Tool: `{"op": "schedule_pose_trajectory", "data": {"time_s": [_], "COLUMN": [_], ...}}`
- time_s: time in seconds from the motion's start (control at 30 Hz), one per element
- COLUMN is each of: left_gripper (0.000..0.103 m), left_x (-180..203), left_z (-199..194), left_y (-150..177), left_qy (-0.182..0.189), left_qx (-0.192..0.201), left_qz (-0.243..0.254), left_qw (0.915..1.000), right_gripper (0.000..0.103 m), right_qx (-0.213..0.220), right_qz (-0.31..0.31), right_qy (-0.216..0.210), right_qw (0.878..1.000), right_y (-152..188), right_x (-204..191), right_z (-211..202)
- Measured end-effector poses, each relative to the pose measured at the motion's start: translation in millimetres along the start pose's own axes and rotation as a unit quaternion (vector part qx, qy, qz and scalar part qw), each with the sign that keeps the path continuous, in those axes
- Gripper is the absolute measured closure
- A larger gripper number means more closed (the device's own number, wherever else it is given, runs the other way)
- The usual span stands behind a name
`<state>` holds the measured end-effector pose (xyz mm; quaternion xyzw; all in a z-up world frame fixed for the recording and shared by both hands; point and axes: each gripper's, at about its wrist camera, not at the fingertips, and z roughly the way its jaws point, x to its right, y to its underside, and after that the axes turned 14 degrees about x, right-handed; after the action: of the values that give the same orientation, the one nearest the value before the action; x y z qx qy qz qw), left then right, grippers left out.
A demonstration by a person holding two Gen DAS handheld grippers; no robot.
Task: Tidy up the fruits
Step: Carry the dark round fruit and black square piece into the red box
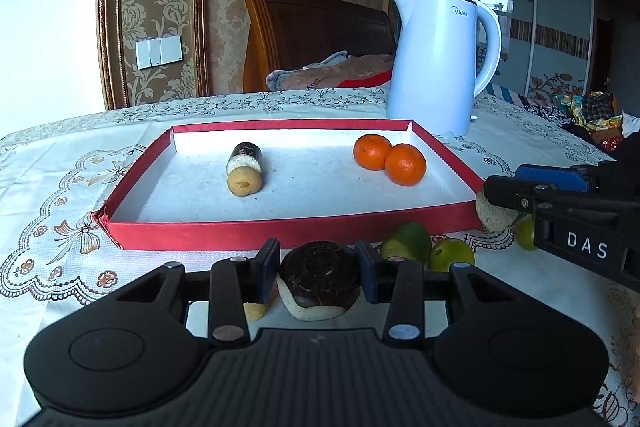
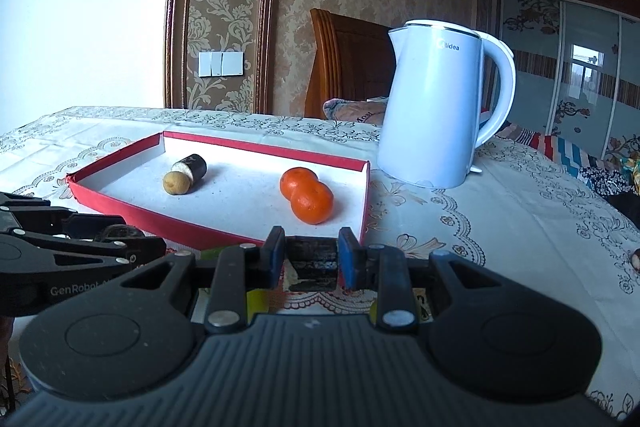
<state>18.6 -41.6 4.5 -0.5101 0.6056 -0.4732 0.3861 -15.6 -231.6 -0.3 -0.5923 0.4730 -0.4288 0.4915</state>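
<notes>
Two smooth oranges (image 1: 389, 159) touch inside a shallow red-walled tray (image 1: 288, 229) on the lace-patterned counter (image 1: 60, 187).
Left claw (image 1: 319, 269) clamps a dark-capped round fruit (image 1: 318, 281); right claw (image 2: 308, 257), at three o'clock, clenches a dark-skinned piece (image 2: 312, 261).

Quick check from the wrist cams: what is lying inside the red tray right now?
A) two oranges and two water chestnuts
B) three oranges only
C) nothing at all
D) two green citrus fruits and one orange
A: inside the red tray two oranges touch each other at the right, and two water chestnuts lie together at the left.
</notes>
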Motion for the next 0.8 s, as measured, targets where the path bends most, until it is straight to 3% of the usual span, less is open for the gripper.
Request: {"op": "schedule_pose_trajectory", "data": {"time_s": [0.47, 0.8], "left_gripper": [0.063, 0.063], "left_x": [-22.2, -70.9], "left_z": [-7.3, -1.3], "left_y": [-13.2, -27.3], "left_qy": [-0.007, -0.050], "left_qx": [0.012, 0.010], "left_qz": [-0.051, -0.084], "left_qw": [0.9986, 0.9952], "right_gripper": [0.076, 0.076], "right_qx": [0.010, -0.006], "right_qz": [-0.011, 0.011], "right_qy": [0.010, 0.013], "right_qw": [1.000, 1.000], "right_y": [-20.9, -18.6], "right_x": [-2.8, 3.7], "right_z": [34.3, 56.8]}}
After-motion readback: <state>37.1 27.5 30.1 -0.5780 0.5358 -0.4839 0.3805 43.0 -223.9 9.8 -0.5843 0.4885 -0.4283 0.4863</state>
